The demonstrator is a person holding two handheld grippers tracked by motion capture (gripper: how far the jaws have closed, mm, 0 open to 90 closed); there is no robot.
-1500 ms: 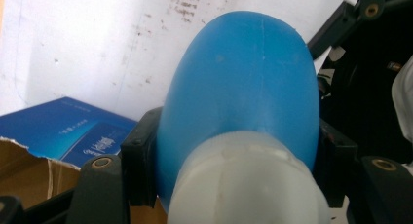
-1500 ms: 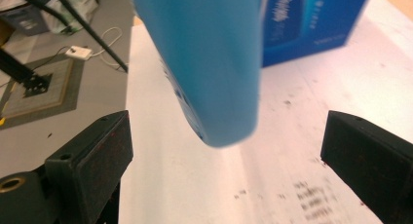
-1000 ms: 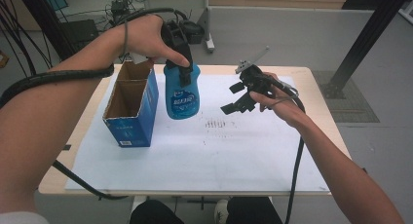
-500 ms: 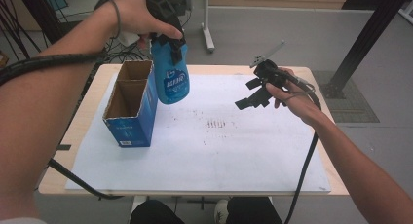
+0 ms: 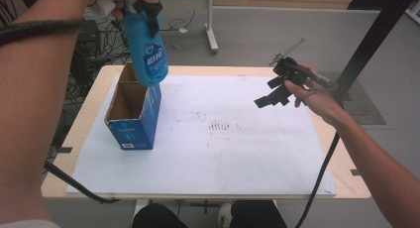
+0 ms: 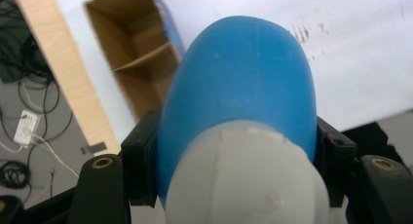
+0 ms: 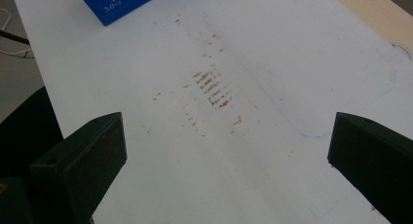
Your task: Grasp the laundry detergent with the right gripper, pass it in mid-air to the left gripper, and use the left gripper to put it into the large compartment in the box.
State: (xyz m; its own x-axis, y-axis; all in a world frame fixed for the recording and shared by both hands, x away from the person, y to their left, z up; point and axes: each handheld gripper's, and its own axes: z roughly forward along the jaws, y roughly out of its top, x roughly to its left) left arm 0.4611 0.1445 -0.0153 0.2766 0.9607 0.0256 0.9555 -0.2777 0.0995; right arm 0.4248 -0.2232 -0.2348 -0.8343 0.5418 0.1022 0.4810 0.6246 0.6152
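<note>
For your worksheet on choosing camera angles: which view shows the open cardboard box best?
The high view: the box shows whole, with both compartments and its blue sides. The left gripper view shows its open top partly behind the blue bottle. The right gripper view shows just a blue corner.

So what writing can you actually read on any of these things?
"5.0": white digits on the blue box, in the right gripper view; the small print above them is too blurred.
Blue bottle, label: white lettering, too blurred to read.
Box front in the high view: print too small.

Only the open box (image 5: 132,114) obstructs the left; white sheet (image 5: 237,139) lies bare.
</note>
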